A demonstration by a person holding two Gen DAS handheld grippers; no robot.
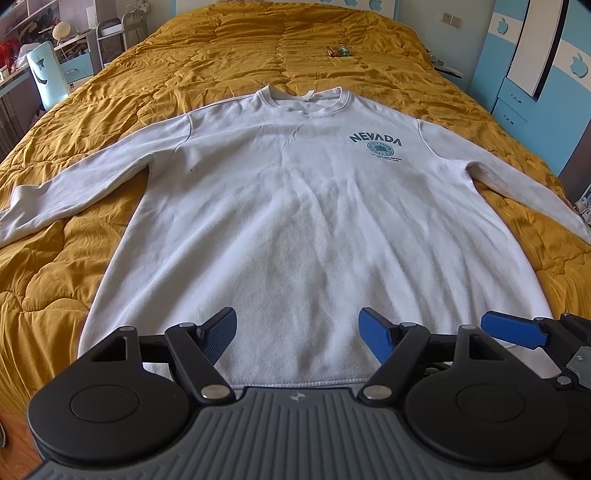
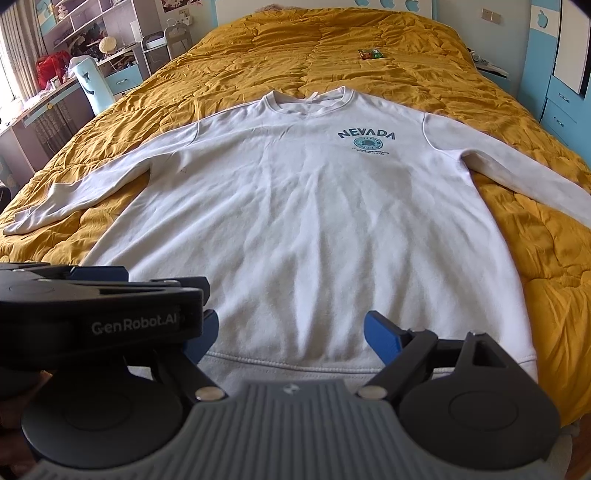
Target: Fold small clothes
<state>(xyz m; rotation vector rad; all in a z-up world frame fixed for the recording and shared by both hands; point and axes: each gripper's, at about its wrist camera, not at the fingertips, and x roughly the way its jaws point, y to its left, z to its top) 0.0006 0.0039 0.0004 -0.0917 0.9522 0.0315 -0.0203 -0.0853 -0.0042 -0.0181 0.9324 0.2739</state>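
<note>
While both tools hover side by side over the near edge of the bed, the left claw (image 1: 297, 338) has its blue fingers spread wide with nothing between them, poised above the bottom hem of the sweatshirt (image 1: 295, 221). The right claw (image 2: 291, 332) is likewise spread and empty, just above the same hem; its left finger is partly hidden behind the other tool's black body, which crosses the lower left of the right wrist view. Beyond them the white sweatshirt lies flat and face up on the mustard-yellow quilt (image 1: 110, 92), hem nearest, collar farthest, unfolded. Both sleeves stretch outward and slightly toward the near side, one to each edge of the bed. A dark "NEVADA" print (image 1: 375, 139) with a round teal badge sits on the chest, on the right as seen. Farther up the quilt, well apart from the collar, lies a small green and orange packet (image 1: 339, 51). At the far left stand shelves (image 2: 92, 33) and a pale blue chair (image 1: 46, 74).
</note>
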